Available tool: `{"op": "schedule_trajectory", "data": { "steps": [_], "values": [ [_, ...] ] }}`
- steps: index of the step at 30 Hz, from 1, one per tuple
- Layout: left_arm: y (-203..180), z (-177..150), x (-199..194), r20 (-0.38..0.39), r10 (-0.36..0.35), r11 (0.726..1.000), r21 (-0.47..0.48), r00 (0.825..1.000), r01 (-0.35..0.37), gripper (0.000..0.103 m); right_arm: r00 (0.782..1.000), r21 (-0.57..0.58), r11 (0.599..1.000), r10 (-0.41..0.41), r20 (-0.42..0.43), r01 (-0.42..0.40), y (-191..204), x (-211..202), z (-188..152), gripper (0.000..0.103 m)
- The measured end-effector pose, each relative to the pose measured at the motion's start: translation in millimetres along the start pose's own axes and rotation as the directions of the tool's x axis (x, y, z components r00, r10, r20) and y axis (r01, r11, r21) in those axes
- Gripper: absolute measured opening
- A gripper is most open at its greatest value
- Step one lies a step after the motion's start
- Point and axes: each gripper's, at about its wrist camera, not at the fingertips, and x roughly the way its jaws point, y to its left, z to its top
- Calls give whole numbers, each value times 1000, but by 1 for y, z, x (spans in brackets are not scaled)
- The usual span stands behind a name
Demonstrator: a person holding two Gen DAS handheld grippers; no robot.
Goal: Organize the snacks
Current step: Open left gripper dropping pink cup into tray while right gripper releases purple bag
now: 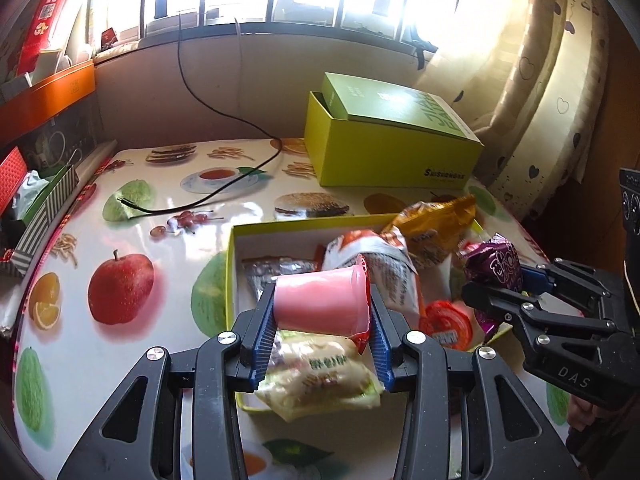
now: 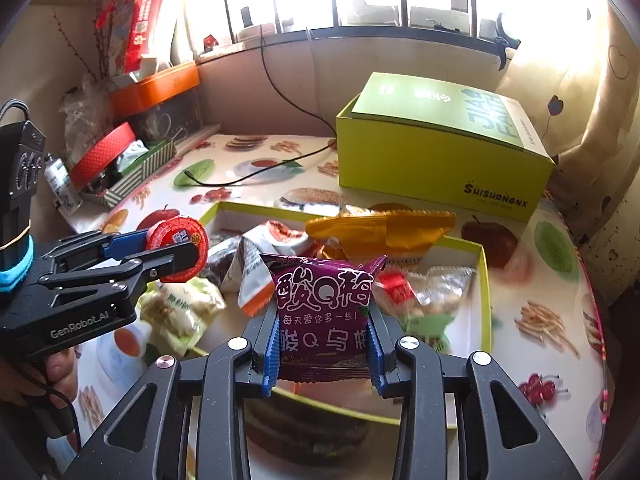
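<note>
Pink jelly cup (image 1: 320,300) side-on in left claw (image 1: 322,332), red lid (image 2: 180,240) only from right

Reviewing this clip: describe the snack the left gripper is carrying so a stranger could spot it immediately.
Start at the shallow yellow-green cardboard tray of snacks on the fruit-print tablecloth. Above its near edge the left gripper clamps a small pink plastic jelly cup, lying sideways. Unlike the crinkly wrapped packets around it, it is smooth, rigid and tapered, with a red foil lid.
</note>
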Motion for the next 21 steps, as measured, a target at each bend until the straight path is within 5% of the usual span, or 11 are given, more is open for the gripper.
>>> {"op": "schedule_trajectory", "data": {
  "steps": [14, 21],
  "values": [
    [18, 8, 34, -40, 30, 999, -31, 999, -32, 43, 1000, -20, 1000, 16, -19, -16, 3, 31, 16, 35],
    [21, 9, 39, -45, 8, 999, -48, 999, -10, 44, 999, -48, 998, 28, -15, -29, 5, 27, 18, 44]
  ]
}}
